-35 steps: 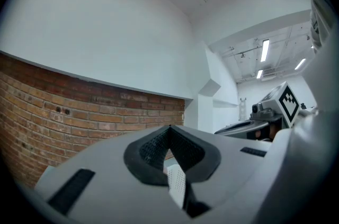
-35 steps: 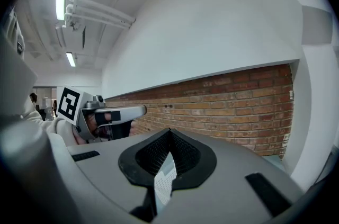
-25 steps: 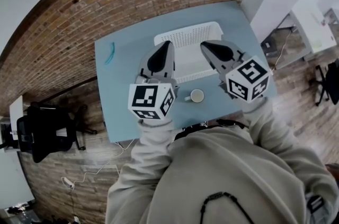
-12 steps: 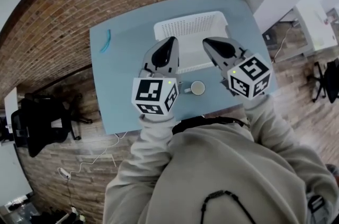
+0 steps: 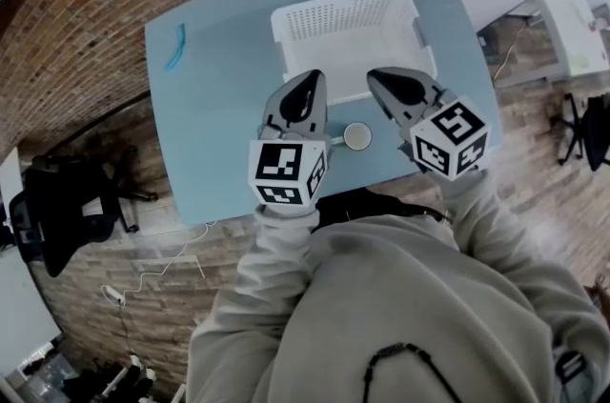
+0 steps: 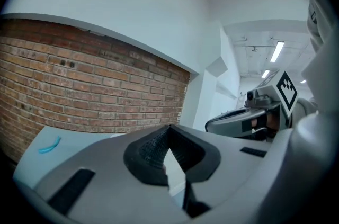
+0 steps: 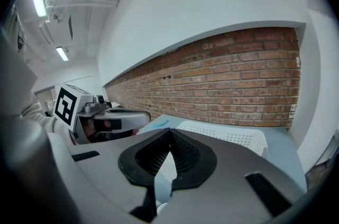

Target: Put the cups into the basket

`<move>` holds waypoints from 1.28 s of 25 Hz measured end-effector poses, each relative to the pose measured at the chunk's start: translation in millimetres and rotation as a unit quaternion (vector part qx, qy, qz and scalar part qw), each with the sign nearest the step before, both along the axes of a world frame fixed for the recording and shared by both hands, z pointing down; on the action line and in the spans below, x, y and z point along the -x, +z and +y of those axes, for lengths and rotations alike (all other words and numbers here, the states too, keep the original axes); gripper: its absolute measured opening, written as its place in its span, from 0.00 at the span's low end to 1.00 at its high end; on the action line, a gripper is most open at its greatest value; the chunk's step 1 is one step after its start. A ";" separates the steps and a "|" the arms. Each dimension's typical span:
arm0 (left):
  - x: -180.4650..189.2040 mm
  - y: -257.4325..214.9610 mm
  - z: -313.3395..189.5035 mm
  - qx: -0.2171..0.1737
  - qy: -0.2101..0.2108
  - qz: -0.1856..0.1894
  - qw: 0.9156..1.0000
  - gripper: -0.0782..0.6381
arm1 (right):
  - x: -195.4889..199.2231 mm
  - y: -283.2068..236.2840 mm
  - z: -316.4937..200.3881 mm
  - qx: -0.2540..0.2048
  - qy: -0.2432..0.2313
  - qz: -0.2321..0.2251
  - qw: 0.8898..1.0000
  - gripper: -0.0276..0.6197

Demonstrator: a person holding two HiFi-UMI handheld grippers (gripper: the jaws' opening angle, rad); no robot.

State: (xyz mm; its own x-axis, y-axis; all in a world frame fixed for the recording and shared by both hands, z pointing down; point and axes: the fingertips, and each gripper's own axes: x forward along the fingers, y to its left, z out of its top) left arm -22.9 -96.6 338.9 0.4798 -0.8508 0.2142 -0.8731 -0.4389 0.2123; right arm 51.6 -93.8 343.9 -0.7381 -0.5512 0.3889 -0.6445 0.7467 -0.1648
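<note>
A single white cup [image 5: 357, 136] with a pale inside stands on the blue table [image 5: 219, 106] near its front edge. Just behind it is the white perforated basket [image 5: 353, 34], which holds nothing that I can see. My left gripper [image 5: 310, 79] hovers to the left of the cup and my right gripper [image 5: 378, 75] to its right, both pointing toward the basket. In the left gripper view the jaws [image 6: 169, 127] meet at their tips with nothing between them. In the right gripper view the jaws [image 7: 169, 131] are shut and empty too, with the basket [image 7: 233, 135] beyond them.
A small blue curved item [image 5: 175, 47] lies at the table's far left corner. A brick wall [image 5: 95, 1] runs behind the table. A black office chair [image 5: 57, 211] stands on the floor at the left, and cables lie on the floor below it.
The head view has shifted, so table and basket now look larger and sit higher in the picture. Both grippers stay shut on either side of the cup, which has not moved.
</note>
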 end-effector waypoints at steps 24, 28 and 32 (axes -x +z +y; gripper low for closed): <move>-8.4 148.8 63.0 0.122 -0.026 0.022 0.992 0.11 | 1.9 154.4 61.2 0.117 -0.047 0.084 0.989 0.06; -9.3 166.7 70.1 0.136 -0.029 0.027 0.990 0.11 | 0.3 181.3 72.0 0.140 -0.058 0.098 0.984 0.06; -9.6 182.8 78.2 0.151 -0.031 0.029 0.988 0.11 | 0.8 203.9 82.0 0.155 -0.076 0.116 0.978 0.06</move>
State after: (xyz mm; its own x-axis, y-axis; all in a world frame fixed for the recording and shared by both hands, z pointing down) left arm -13.3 -18.3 521.8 0.4471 -0.7809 0.4362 -0.8790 -0.2934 0.3758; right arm 50.8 -11.8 547.8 -0.6742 -0.2707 0.6872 -0.5771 0.7737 -0.2614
